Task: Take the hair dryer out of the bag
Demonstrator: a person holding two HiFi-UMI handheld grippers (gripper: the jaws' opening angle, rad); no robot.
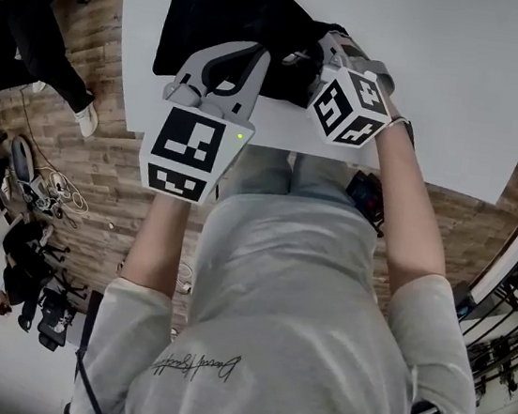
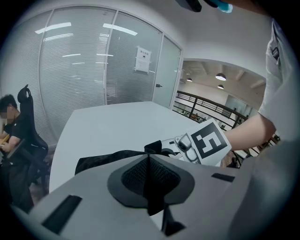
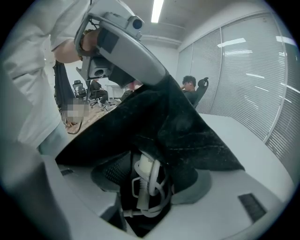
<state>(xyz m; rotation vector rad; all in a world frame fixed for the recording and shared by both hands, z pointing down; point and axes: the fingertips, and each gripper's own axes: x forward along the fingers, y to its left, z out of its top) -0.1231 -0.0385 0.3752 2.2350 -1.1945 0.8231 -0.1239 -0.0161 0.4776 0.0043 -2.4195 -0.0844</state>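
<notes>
While your left gripper [image 2: 149, 158] has its jaws shut on the raised edge of the black bag [image 1: 224, 7], your right gripper [image 3: 150, 157] at the bag's mouth, jaws spread wide, white coiled cord [image 3: 151, 185] between them, hair dryer body hidden inside the bag.

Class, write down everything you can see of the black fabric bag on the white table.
The black fabric bag is soft, matte and crumpled, lying on the white table near its front edge. The left gripper is shut on its near rim, holding the mouth raised. The open right gripper points into that mouth, where a coiled white cord shows between its jaws. Other contents are hidden.
</notes>
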